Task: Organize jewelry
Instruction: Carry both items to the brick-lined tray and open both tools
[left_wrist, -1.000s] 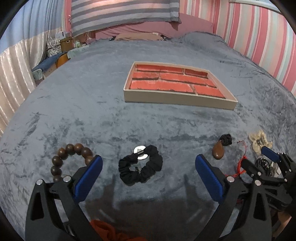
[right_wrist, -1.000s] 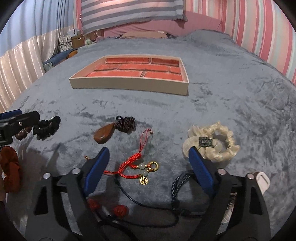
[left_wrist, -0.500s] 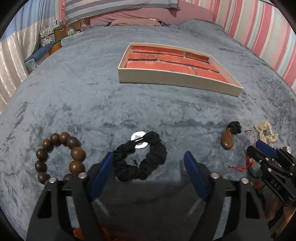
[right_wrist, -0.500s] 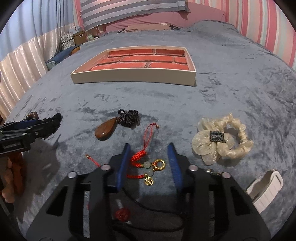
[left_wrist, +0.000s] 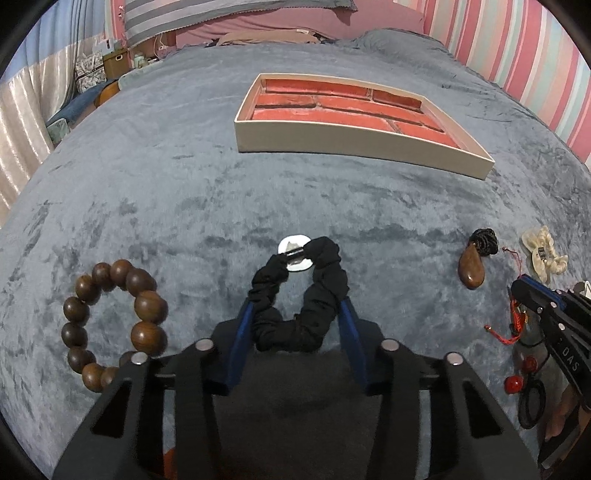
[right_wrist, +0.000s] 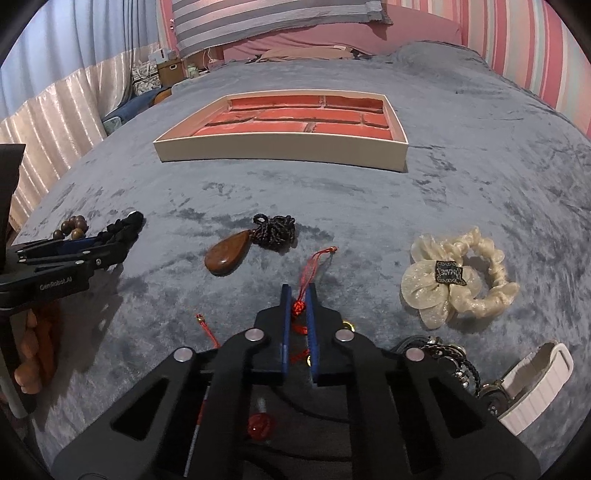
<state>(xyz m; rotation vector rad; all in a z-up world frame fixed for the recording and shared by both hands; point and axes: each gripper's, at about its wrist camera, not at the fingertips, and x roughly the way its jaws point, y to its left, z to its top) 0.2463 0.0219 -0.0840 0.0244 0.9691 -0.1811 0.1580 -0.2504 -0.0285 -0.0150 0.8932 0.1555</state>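
Both grippers – left gripper (left_wrist: 295, 314), right gripper (right_wrist: 298, 291) – are matte black linkage frames with silver round screw heads, flat blue fingers (left_wrist: 240, 336) and white lettering on the side – "GenRobot.AI" and "DAS".

On the bed (left_wrist: 147, 192), the tray (left_wrist: 354, 138) lies farthest back. Nearer, left to right: bead bracelet (left_wrist: 110, 321), scrunchie (left_wrist: 301, 295) between the left claw's (left_wrist: 295, 325) closing jaws, teardrop pendant (left_wrist: 472, 271), tassel charm (right_wrist: 303, 291).

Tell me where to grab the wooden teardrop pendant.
Grip the wooden teardrop pendant across its narrow neck, just below the black cord bundle, coming from above. It lies flat on the blanket; the wide polished end looks slippery and too broad for tongs.
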